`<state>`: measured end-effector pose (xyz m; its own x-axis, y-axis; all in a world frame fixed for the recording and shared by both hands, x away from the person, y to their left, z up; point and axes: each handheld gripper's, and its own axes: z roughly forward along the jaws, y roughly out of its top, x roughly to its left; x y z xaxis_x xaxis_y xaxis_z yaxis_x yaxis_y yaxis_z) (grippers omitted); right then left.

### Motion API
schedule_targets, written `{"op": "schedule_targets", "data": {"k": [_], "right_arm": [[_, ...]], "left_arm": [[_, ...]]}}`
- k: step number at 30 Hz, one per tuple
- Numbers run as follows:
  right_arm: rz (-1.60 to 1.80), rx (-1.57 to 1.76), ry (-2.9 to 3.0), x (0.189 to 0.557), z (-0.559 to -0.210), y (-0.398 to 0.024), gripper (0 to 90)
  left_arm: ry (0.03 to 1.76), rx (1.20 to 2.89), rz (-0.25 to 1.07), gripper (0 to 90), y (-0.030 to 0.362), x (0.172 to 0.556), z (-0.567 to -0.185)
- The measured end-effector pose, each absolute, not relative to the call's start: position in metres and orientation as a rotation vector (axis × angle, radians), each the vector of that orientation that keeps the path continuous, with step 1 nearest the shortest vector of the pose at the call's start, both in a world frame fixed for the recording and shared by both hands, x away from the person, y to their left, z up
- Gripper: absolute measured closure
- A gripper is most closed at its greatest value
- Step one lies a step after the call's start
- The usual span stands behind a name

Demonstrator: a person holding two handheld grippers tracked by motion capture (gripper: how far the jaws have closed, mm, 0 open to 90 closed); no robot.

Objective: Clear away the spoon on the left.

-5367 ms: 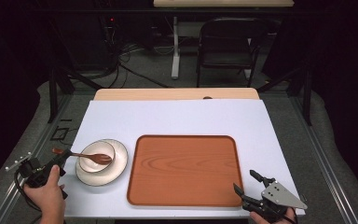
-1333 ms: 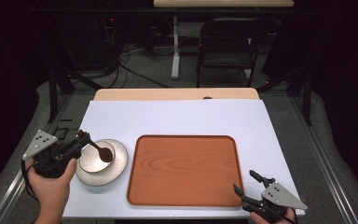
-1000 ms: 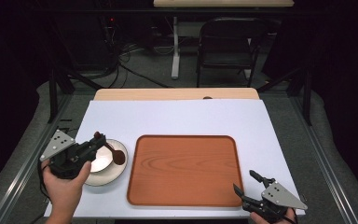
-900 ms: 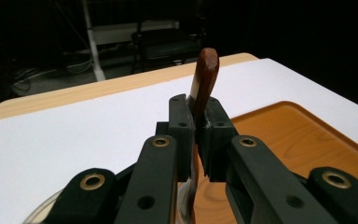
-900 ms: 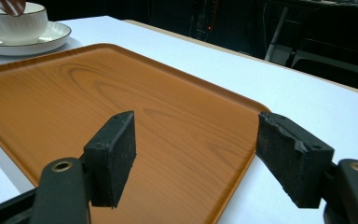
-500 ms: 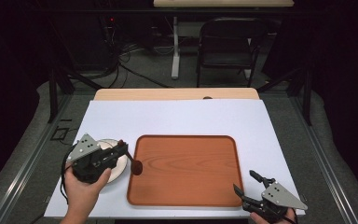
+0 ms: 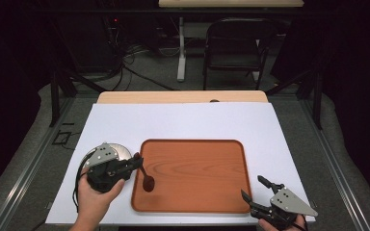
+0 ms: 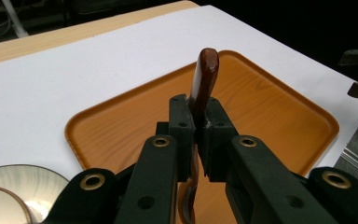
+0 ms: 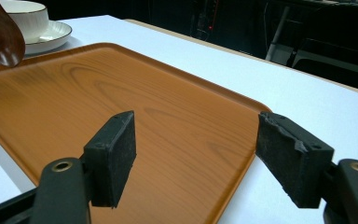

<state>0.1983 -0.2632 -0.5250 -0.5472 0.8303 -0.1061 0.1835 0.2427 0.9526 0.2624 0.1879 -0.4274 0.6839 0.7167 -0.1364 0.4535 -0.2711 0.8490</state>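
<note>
My left gripper (image 7: 137,161) is shut on the handle of a dark wooden spoon (image 7: 147,182). The spoon's bowl hangs just above the left part of the orange-brown tray (image 7: 197,178). In the left gripper view the spoon (image 8: 205,74) sticks up from between the closed pads of my left gripper (image 8: 198,126), over the tray (image 8: 270,107). My right gripper (image 7: 252,187) rests open at the tray's front right corner, nothing between its pads. The right gripper view has the spoon (image 9: 1,35) at far left, beyond my open right gripper (image 9: 196,149).
A white plate (image 7: 120,150) lies left of the tray, partly behind my left hand. It carries a white bowl (image 9: 21,14). The white table top (image 7: 183,122) runs behind the tray. A chair (image 7: 233,45) stands beyond the table's far edge.
My left gripper has carried the spoon rightward and a little lower, from above the plate to the tray's left part. The right gripper has stayed put.
</note>
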Motion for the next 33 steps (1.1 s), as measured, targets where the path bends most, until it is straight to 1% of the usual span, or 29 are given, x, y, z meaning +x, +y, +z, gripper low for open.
{"op": "schedule_targets", "data": {"k": [16, 26, 33], "right_arm": [[1.329, 0.926, 1.893, 0.198, -0.525, -0.263, 28.3], [1.33, 0.927, 1.894, 0.198, -0.525, -0.263, 28.3], [1.33, 0.925, 1.895, 0.198, -0.525, -0.264, 28.5]], "left_arm": [[0.92, 1.985, 0.265, 84.6, 0.172, 0.271, -0.448], [0.982, 1.967, 0.283, 82.8, 0.169, 0.286, -0.454], [1.061, 1.934, 0.275, 81.4, 0.165, 0.303, -0.462]]}}
